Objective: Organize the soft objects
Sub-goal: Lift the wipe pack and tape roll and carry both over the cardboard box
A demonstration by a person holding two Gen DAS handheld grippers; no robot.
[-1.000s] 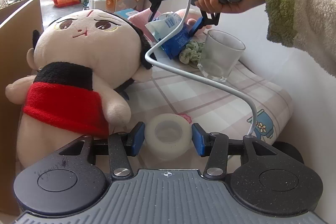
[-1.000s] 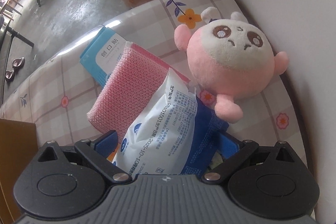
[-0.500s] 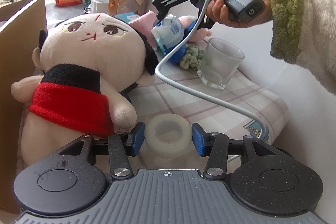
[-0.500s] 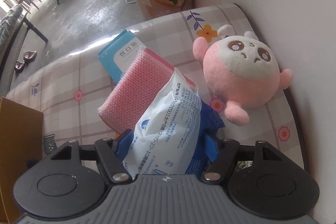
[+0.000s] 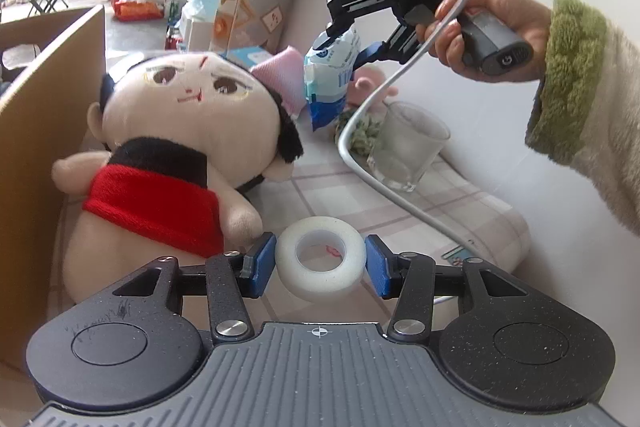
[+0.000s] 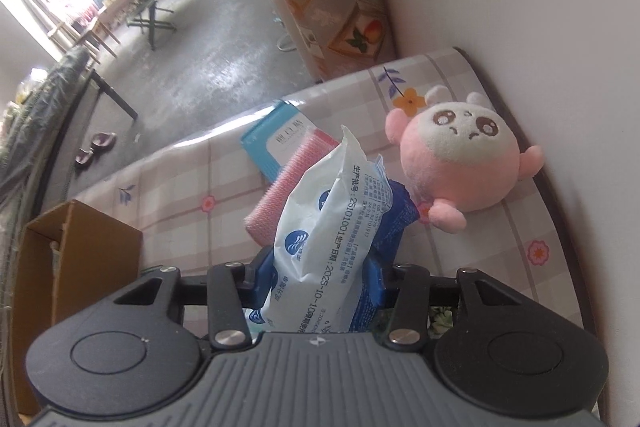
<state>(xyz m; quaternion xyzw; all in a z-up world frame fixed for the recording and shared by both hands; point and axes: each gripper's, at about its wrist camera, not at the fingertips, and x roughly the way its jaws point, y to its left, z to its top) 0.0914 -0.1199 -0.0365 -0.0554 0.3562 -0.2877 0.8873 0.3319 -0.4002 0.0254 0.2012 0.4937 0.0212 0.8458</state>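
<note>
**Both claws carrying soft things above the checked table**

The left claw (image 5: 320,263) is gripping a white foam ring (image 5: 321,264) between its blue pads, which are pressing on the ring's two sides; the ring is sitting level in the narrow gap and is hanging above the table (image 5: 432,203) with its pale checked, flowered cloth.

The right claw (image 6: 322,279) is closing its jaws on a white and blue soft packet (image 6: 326,243), with both pads squeezing the packet's lower part. In the left wrist view a hand (image 5: 480,27) in a fuzzy cream and green sleeve is holding that claw up in the air, and the packet is dangling from it clear of the table.

A big plush doll (image 5: 172,147) with a red scarf is lying just beside the left claw, leaning toward a cardboard box (image 5: 44,131) at the table's left edge. Farther back, a pink sponge (image 6: 280,187) is resting partly on a light blue box (image 6: 272,143). A round pink plush (image 6: 460,159) is sitting against the white wall. A clear glass (image 5: 408,147) is standing upright near a green scrunchie (image 5: 364,133), and a grey cable is looping in front of both.
</note>
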